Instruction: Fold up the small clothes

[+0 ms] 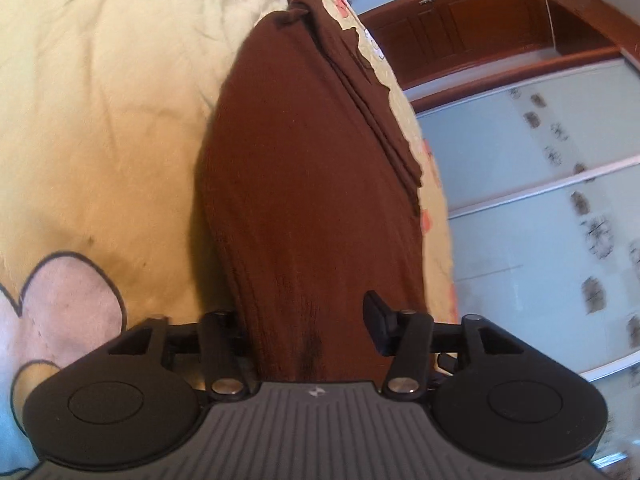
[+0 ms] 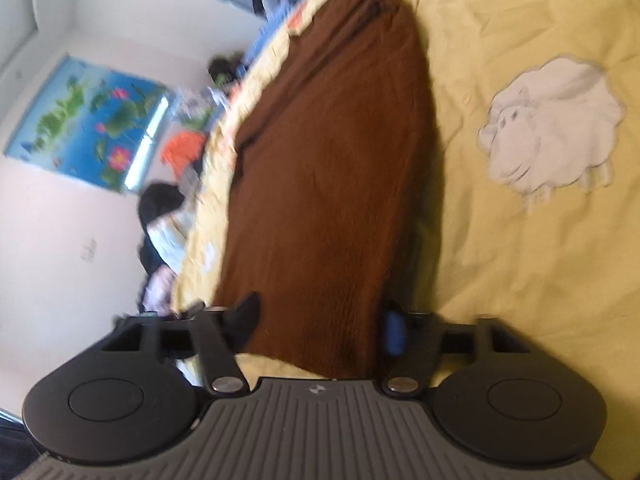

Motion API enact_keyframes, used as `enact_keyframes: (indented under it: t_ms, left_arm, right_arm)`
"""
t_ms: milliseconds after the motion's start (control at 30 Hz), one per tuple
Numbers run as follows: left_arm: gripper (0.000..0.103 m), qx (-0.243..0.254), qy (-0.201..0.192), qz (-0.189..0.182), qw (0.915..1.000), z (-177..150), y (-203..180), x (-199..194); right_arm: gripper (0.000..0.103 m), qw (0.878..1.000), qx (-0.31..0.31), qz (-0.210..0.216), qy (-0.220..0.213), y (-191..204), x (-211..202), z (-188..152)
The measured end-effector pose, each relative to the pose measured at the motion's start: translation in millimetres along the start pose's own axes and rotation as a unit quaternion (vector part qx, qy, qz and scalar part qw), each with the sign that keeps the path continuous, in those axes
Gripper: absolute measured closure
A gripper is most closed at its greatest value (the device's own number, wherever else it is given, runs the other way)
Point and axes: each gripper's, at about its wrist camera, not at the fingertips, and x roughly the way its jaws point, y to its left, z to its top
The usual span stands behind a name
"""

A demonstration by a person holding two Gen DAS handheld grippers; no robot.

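Note:
A brown knit garment (image 1: 304, 168) lies along the edge of a yellow quilt (image 1: 104, 128) on a bed. Its near end runs between the fingers of my left gripper (image 1: 304, 320), which looks shut on it; the right finger (image 1: 376, 316) shows and the left one is hidden behind the cloth. In the right wrist view the same brown garment (image 2: 328, 168) stretches away from my right gripper (image 2: 320, 324), whose fingers (image 2: 394, 330) sit on either side of its near end. The cloth looks lifted and stretched between both grippers.
The yellow quilt (image 2: 520, 260) carries a white sheep print (image 2: 552, 132) and a pink cloud print (image 1: 60, 312). The bed edge drops to a wooden door (image 1: 460, 28) and glass wardrobe panels (image 1: 540, 200). A blue poster (image 2: 84, 124) hangs beyond the other edge, where clutter lies.

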Motion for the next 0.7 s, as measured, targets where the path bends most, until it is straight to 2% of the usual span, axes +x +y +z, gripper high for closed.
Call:
enact_keyframes:
  t_ms: [33, 67, 167, 267, 300, 367, 400, 433, 467, 500, 533, 600, 633, 667, 700]
  left_arm:
    - [0.098, 0.018, 0.007, 0.032, 0.9993, 2, -5, 2]
    - [0.098, 0.024, 0.007, 0.048, 0.9985, 3, -6, 0]
    - [0.099, 0.048, 0.009, 0.065, 0.9967, 4, -14, -17]
    - [0.099, 0.069, 0.016, 0.098, 0.9927, -2, -5, -20]
    - [0.099, 0.063, 0.012, 0.086, 0.9943, -3, 0, -21]
    - [0.096, 0.058, 0.019, 0.082, 0.9947, 0, 0, -22]
    - [0.096, 0.063, 0.024, 0.083, 0.9943, 1, -3, -24]
    - [0.095, 0.074, 0.025, 0.082, 0.9936, 2, -6, -29]
    - [0.094, 0.083, 0.021, 0.085, 0.9926, 7, -10, -36]
    - [0.094, 0.089, 0.014, 0.090, 0.9919, 13, -14, -43]
    - [0.090, 0.095, -0.001, 0.095, 0.9909, 21, -19, -51]
    - [0.071, 0.134, -0.061, 0.118, 0.9821, 36, -40, -61]
    - [0.050, 0.161, -0.095, 0.131, 0.9735, 44, -54, -57]
    - [0.030, 0.195, -0.131, 0.152, 0.9600, 51, -70, -45]
    - [0.027, 0.225, -0.161, 0.171, 0.9456, 57, -84, -28]
  right_arm:
    - [0.090, 1.000, -0.005, -0.008, 0.010, 0, 4, 1]
    - [0.090, 1.000, -0.014, -0.012, 0.014, 2, 4, 1]
    - [0.090, 0.999, -0.037, -0.013, 0.012, 11, -14, -3]
    - [0.090, 0.997, -0.047, -0.048, 0.025, 8, -24, -12]
    - [0.097, 0.996, -0.046, -0.068, 0.034, 3, -22, -15]
    - [0.097, 0.998, -0.032, -0.055, 0.026, -4, -22, -18]
    - [0.094, 0.998, -0.026, -0.054, 0.020, -4, -24, -17]
    - [0.081, 0.998, -0.028, -0.055, 0.011, -1, -27, -16]
    - [0.075, 0.997, -0.031, -0.064, -0.004, 2, -35, -13]
    - [0.057, 0.996, -0.032, -0.075, -0.027, 6, -42, -7]
    - [0.047, 0.994, -0.036, -0.087, -0.060, 11, -50, 0]
    - [0.045, 0.983, -0.059, -0.114, -0.131, 28, -57, 19]
    - [0.043, 0.976, -0.075, -0.127, -0.160, 37, -53, 33]
    - [0.041, 0.969, -0.091, -0.138, -0.184, 45, -45, 47]
    - [0.034, 0.962, -0.109, -0.146, -0.202, 55, -32, 61]
